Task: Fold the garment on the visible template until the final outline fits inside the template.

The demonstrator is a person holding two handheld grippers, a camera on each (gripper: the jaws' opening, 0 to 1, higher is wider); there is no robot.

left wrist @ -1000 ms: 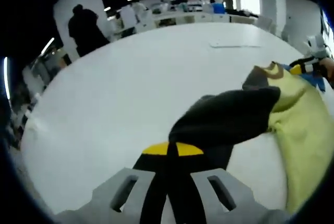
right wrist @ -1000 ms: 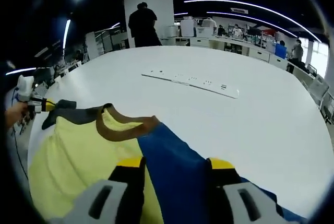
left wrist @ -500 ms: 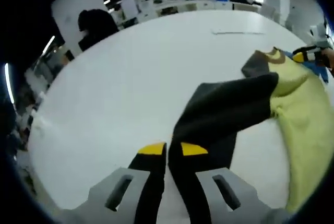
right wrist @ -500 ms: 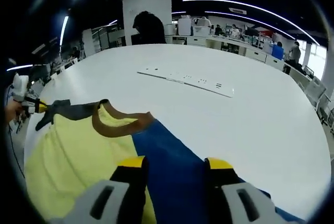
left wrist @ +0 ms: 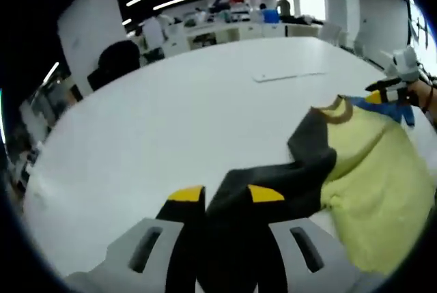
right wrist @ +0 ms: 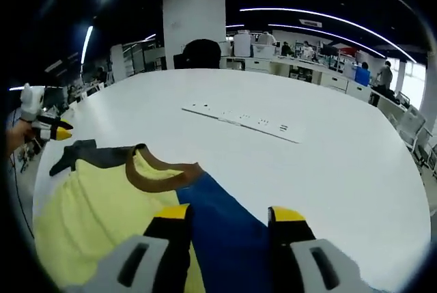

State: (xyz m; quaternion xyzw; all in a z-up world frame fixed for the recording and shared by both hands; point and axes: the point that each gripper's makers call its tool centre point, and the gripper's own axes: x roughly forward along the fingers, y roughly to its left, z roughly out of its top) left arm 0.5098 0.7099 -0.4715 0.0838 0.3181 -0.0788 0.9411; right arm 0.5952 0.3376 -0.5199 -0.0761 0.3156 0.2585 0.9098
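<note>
On a white table [right wrist: 355, 170], a yellow T-shirt [left wrist: 372, 170] with a brown collar [right wrist: 153, 177] lay spread. The left gripper [left wrist: 225, 201] stood parted, its dark grey sleeve [left wrist: 273, 177] lying between the jaws; whether it gripped could not be told. The right gripper [right wrist: 225, 216] likewise straddled the blue sleeve [right wrist: 229, 228].

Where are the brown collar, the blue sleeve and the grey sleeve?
brown collar [right wrist: 158, 178]: right gripper view, front curve of the neckline.
blue sleeve [right wrist: 229, 228]: right gripper view, cloth between that gripper's jaws.
grey sleeve [left wrist: 273, 184]: left gripper view, mid-sleeve above that gripper's jaws.
</note>
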